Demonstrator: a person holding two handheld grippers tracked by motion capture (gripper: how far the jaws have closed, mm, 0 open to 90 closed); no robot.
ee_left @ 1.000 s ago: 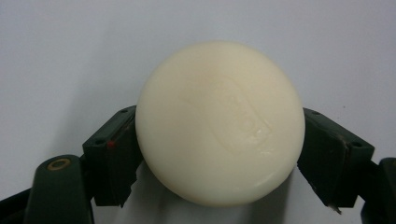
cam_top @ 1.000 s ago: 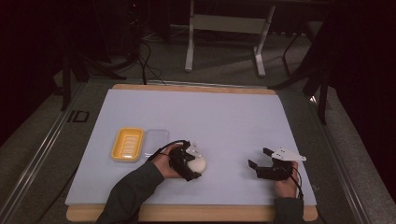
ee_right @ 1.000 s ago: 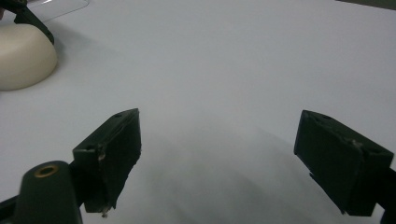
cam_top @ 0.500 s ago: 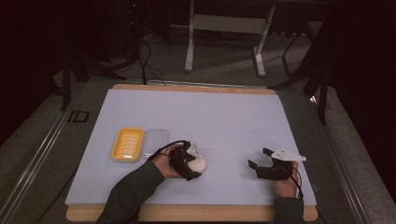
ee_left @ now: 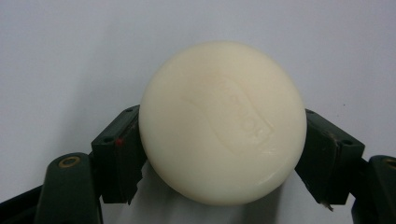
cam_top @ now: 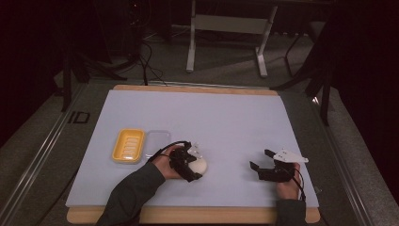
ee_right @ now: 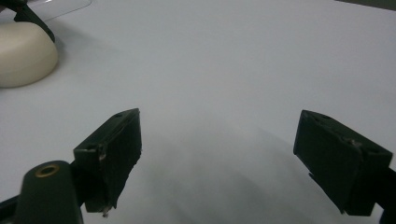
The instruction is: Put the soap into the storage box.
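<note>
Soap: a round, cream-white bar (ee_left: 223,123) with a faint stamped mark on its top face. It lies on the pale sheet (cam_top: 221,122) that covers the bench (cam_top: 188,215), toward the near edge and left of the middle; in the high view it shows as a small pale oval (cam_top: 197,165).
Left gripper: the left gripper (cam_top: 190,163) lies low over the sheet in the person's left hand (cam_top: 163,164). Its jaws stand one on each side of the soap and press against its rim, so the bar is clamped between them.
Right gripper: the right gripper (cam_top: 261,160) is held in the right hand (cam_top: 288,183) near the bench's right front corner, well apart from the soap. Its jaws are spread wide with nothing but bare sheet between them. Its own view (ee_right: 233,158) looks across the sheet to the soap (ee_right: 25,53) at the far upper left.
Dish: a yellow ribbed dish (cam_top: 128,145) sits on the sheet to the left of the soap, near but not touching it.
Lid: a clear tray or lid (cam_top: 158,141) lies just beside the dish on its right, between the dish and the left gripper.
Sleeves: dark sleeves cover both forearms, which come in from the near edge.
</note>
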